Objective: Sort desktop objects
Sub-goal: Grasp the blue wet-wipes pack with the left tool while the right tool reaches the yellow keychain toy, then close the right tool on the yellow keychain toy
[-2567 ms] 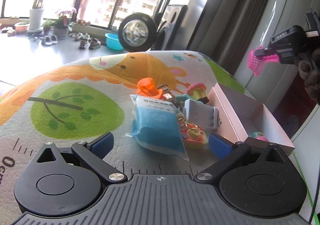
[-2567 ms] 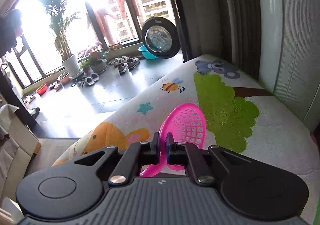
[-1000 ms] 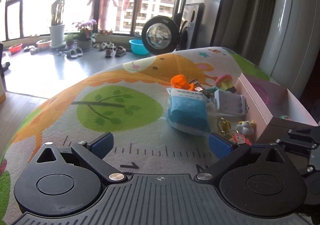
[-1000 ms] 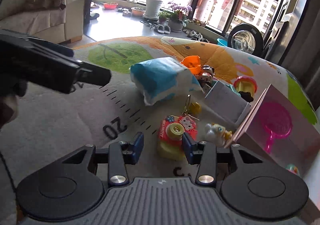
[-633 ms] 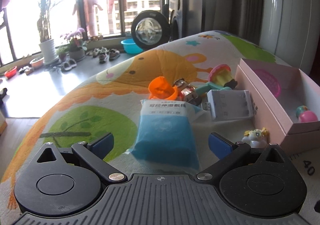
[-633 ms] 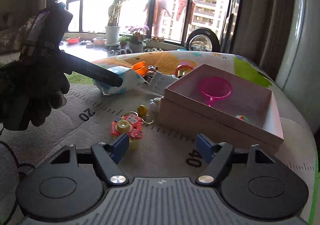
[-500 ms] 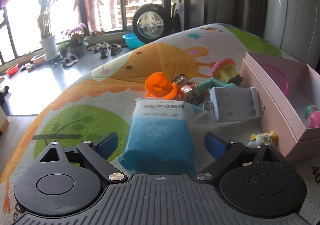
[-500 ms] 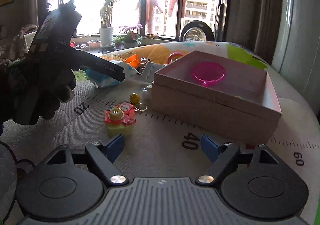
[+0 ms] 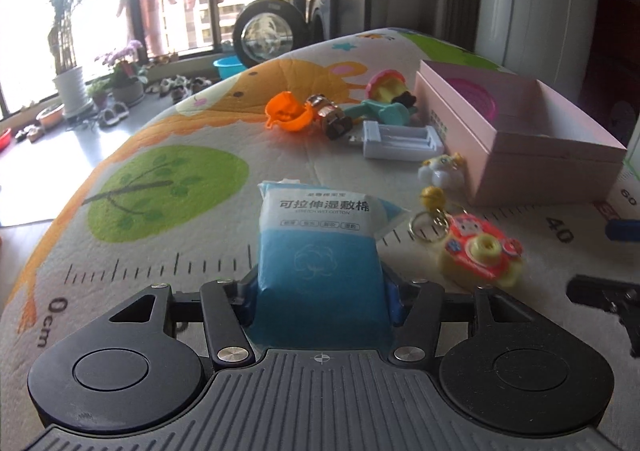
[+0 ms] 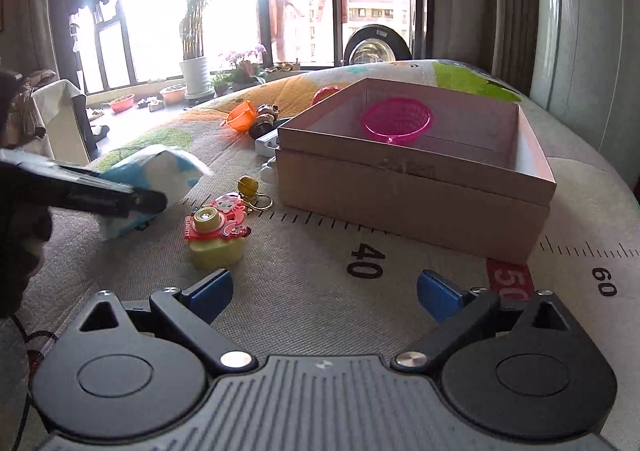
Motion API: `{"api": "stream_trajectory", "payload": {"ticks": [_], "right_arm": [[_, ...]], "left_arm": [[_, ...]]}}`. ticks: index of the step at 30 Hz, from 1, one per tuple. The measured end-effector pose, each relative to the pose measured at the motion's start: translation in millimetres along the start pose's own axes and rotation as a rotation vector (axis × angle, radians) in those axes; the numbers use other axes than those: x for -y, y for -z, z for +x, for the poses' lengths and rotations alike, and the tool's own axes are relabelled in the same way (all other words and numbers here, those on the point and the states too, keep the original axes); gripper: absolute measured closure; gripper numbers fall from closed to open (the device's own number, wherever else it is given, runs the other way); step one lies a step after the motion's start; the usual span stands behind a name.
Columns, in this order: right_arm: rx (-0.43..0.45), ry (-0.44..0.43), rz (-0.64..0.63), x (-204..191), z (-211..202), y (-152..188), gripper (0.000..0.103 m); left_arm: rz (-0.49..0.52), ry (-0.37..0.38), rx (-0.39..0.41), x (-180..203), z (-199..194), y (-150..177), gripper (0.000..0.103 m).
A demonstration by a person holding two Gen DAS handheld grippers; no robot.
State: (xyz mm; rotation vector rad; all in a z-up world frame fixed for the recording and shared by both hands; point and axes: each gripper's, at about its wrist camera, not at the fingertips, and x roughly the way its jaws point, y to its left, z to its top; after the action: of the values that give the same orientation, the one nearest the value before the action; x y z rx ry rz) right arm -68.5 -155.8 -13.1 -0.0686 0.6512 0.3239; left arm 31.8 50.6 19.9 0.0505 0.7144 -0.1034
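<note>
While its jaws have just been closing, the left gripper (image 9: 320,291) now clamps the near end of the blue pack (image 9: 318,251), which lies on the mat (image 9: 160,251) and points away toward the far toys. From the right wrist view this gripper reaches in low from the left, tilted downward, its dark finger (image 10: 116,197) laid across the pack. The right gripper (image 10: 324,293) hangs just over the mat, angled down, its jaws having just been opening; they stand wide apart with nothing between them. The toy camera (image 10: 216,231) sits just beyond its left finger. The pink box (image 10: 416,187) stands farther right, a pink strainer (image 10: 396,121) inside it.
</note>
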Motion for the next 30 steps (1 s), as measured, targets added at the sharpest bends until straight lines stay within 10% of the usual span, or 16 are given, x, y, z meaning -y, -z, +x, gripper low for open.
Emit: {"api": "stream_trajectory", "payload": {"ticks": [9, 21, 30], "right_arm": [[-0.029, 0.007, -0.059, -18, -5, -7, 0.003], [-0.051, -0.084, -0.180, -52, 23, -31, 0.001], [-0.095, -0.154, -0.152, -52, 55, -42, 0.057]], "left_arm": [[0.018, 0.019, 0.014, 2, -20, 28, 0.005], [0.032, 0.047, -0.016, 2, -25, 39, 0.001], [0.005, 0.087, -0.012, -3, -29, 38, 0.000]]}}
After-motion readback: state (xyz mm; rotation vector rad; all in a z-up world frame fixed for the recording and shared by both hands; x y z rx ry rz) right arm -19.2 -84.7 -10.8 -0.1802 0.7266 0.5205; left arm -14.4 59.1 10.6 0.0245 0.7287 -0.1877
